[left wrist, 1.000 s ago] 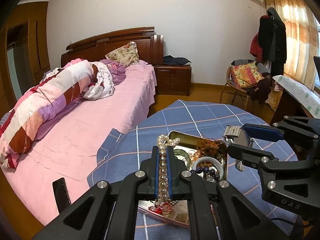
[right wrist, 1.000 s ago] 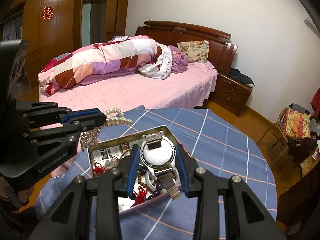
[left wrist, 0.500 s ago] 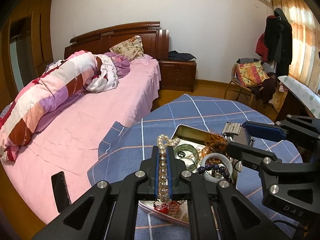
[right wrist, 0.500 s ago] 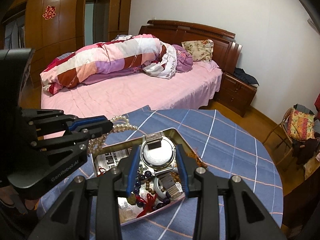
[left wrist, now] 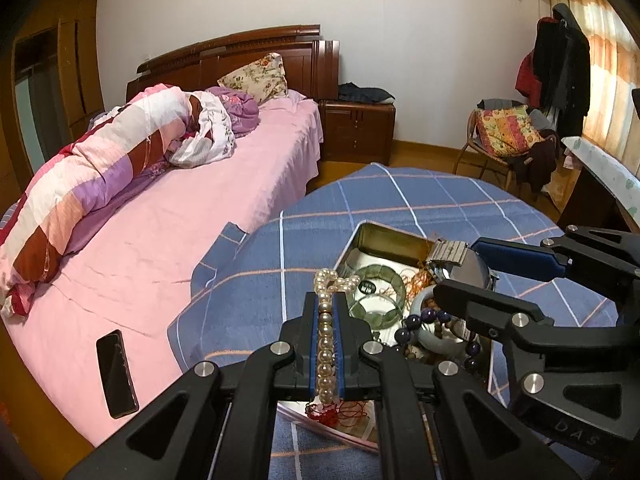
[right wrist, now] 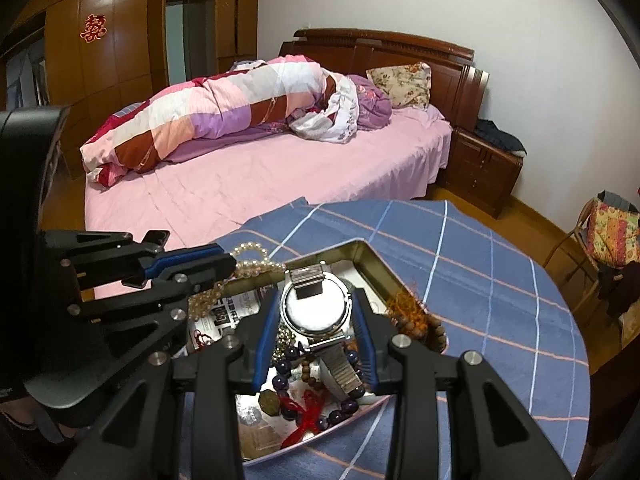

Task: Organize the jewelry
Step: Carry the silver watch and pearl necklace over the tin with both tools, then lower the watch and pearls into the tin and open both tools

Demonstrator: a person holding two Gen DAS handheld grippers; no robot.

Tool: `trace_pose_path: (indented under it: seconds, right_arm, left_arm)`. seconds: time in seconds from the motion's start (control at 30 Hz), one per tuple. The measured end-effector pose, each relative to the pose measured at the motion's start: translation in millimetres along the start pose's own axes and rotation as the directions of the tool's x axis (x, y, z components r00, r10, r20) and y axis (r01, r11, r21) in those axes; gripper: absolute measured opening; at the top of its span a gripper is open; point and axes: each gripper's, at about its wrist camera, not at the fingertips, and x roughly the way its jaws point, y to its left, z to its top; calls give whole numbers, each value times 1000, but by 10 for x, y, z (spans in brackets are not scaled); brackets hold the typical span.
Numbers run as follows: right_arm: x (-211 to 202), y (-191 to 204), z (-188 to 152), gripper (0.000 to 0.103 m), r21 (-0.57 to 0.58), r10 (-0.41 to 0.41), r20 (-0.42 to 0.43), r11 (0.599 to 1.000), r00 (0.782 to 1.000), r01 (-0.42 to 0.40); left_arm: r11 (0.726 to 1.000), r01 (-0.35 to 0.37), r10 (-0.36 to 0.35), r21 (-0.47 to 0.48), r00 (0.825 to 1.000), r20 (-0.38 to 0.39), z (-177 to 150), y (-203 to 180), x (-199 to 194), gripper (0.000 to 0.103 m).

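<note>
My left gripper (left wrist: pixel 326 300) is shut on a pearl necklace (left wrist: pixel 325 332), whose strand runs between the blue pads and loops out past the tips. It also shows in the right wrist view (right wrist: pixel 252 264). My right gripper (right wrist: pixel 316 300) is shut on a silver wristwatch (right wrist: pixel 316 308) with a metal band, held above the open metal tin (right wrist: pixel 372 260). The tin (left wrist: pixel 384 236) holds a green bangle (left wrist: pixel 376 296), a pale bangle, dark purple beads (right wrist: pixel 284 368), wooden beads and red cord (right wrist: pixel 308 412). Both grippers hover over the tin, side by side.
The tin sits on a round table with a blue checked cloth (left wrist: pixel 440 200). A bed with pink sheet (left wrist: pixel 160 240) lies left of the table, with a black phone (left wrist: pixel 116 372) on its edge. A chair with clothes (left wrist: pixel 508 140) stands at the back right.
Both grippers have risen and tilted slightly over the tin while keeping their holds. The tin looks lower and nearer in both views.
</note>
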Motion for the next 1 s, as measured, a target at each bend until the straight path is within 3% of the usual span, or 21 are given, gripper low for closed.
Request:
trace_pose_path:
  seconds: [0.87, 0.97, 1.0]
  right_arm:
    - [375, -62, -210, 40, 50, 37, -89, 998, 995, -32]
    - [342, -118, -226, 53, 73, 35, -78, 997, 996, -29]
    - [309, -142, -237, 59, 83, 32, -70, 996, 997, -27]
  left_arm:
    - [1000, 0, 2, 19, 994, -112, -248, -67, 335, 7]
    - [1000, -17, 20, 25, 994, -108, -248, -80, 300, 10]
    - [1000, -20, 23, 24, 994, -106, -244, -81, 270, 18]
